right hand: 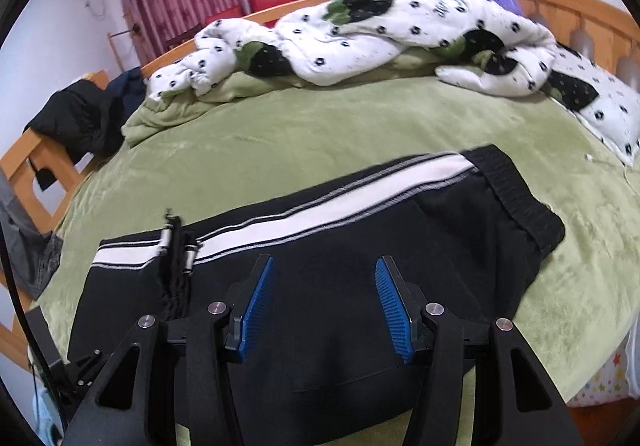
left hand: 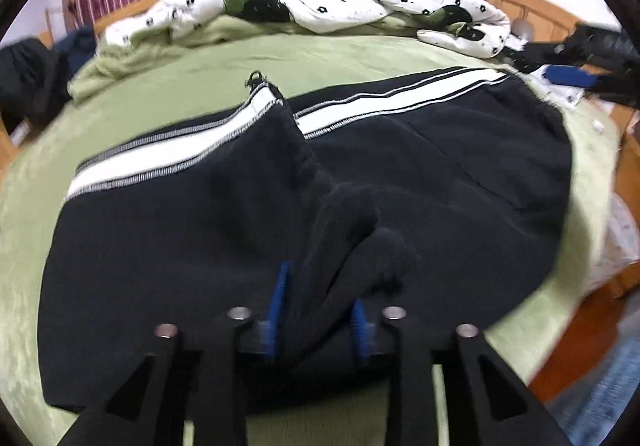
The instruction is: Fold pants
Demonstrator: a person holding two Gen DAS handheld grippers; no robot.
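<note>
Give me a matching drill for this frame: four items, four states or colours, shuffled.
Items:
1. left claw
2. right claw
3. pants
4. blanket

States:
A. green, spread over the bed
B. open, hovering over black fabric
C. black with a white side stripe, folded over
D. shut on a bunched ridge of fabric

Pairs: 1-D, 2-B, 3-C, 4-A

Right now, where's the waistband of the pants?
In the right wrist view, the waistband lies at the pants' right end on the green blanket.
</note>
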